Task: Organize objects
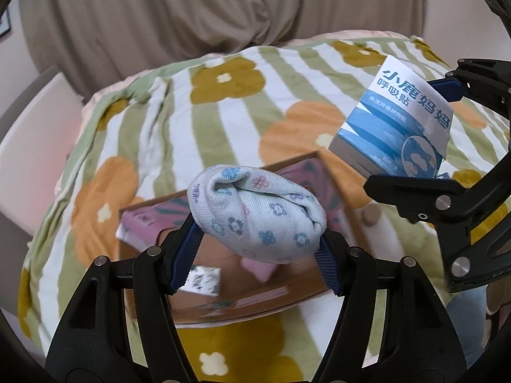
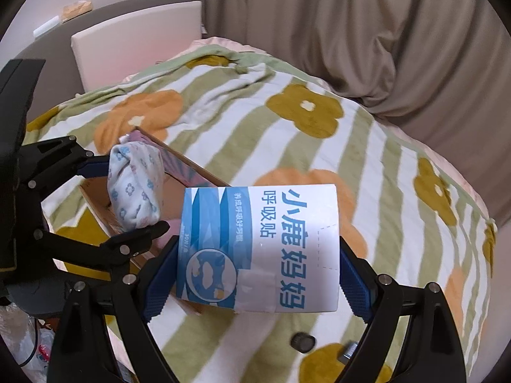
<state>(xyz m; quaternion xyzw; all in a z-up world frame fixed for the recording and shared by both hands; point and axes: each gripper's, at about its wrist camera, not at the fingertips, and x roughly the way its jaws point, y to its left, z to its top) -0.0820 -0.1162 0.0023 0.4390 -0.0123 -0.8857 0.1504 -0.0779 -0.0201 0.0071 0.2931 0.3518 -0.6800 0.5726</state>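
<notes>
Left wrist view: the left hand-held gripper (image 1: 260, 223) clamps a rolled floral sock bundle (image 1: 255, 212) above the open cardboard box (image 1: 287, 300) on the bed (image 1: 223, 121); the right hand-held gripper (image 2: 258, 274) grips a blue-and-white carton (image 2: 258, 249) just beside it. Both seem mid-delivery; next, lowering each into free box space, then releasing. The bundle looks soft and squashy.

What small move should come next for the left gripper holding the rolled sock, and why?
Probably lower and release: the left gripper has its jaws shut on the rolled sock, held above the open cardboard box on the blanket. The box has bare floor beneath it, while the right gripper holds the blue-and-white carton off to the side.
</notes>
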